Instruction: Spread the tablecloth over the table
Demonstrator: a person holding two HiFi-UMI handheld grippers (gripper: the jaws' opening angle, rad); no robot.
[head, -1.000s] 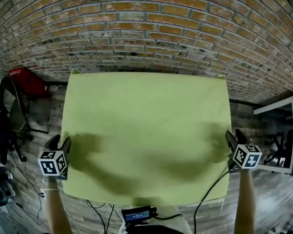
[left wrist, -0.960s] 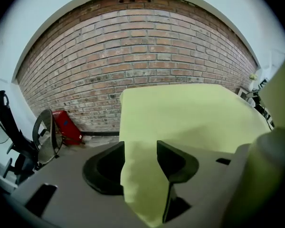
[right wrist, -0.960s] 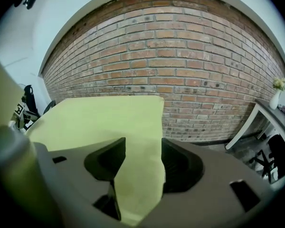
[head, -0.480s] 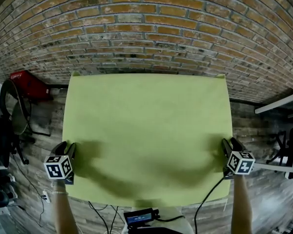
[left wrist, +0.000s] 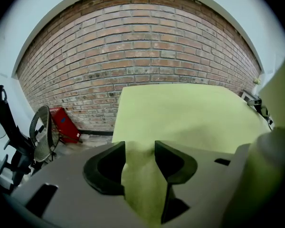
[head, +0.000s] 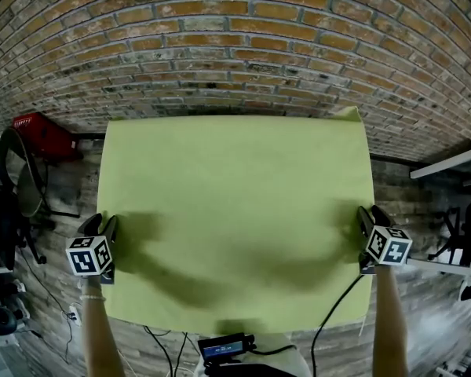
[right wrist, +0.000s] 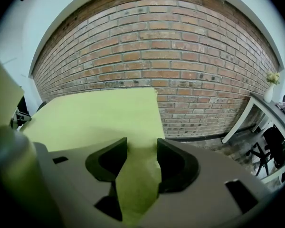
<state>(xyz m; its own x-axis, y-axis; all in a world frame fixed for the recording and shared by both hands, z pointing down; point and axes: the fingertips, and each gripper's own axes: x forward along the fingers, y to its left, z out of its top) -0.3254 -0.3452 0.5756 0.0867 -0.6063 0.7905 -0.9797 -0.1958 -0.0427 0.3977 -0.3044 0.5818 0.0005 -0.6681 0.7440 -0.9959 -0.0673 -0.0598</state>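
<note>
A light green tablecloth (head: 235, 210) lies spread flat, reaching from the brick wall towards me. My left gripper (head: 102, 228) pinches its left edge near the front corner. In the left gripper view a fold of the cloth (left wrist: 141, 184) fills the gap in that gripper (left wrist: 140, 148). My right gripper (head: 366, 220) holds the right edge in the same way. Its jaws are closing with a strip of the cloth (right wrist: 137, 184) between them in the right gripper view, where the gripper (right wrist: 141, 146) points at the wall. The table under the cloth is hidden.
A brick wall (head: 235, 45) stands right behind the cloth's far edge. At the left are a red box (head: 43, 132) and a black chair (head: 16, 187). A white table (head: 447, 171) is at the right. A small device with cables (head: 224, 345) sits near my body.
Both grippers sank slightly with the cloth edges half a second ago, then shifted back. The cloth's far right corner now sticks up a little.
</note>
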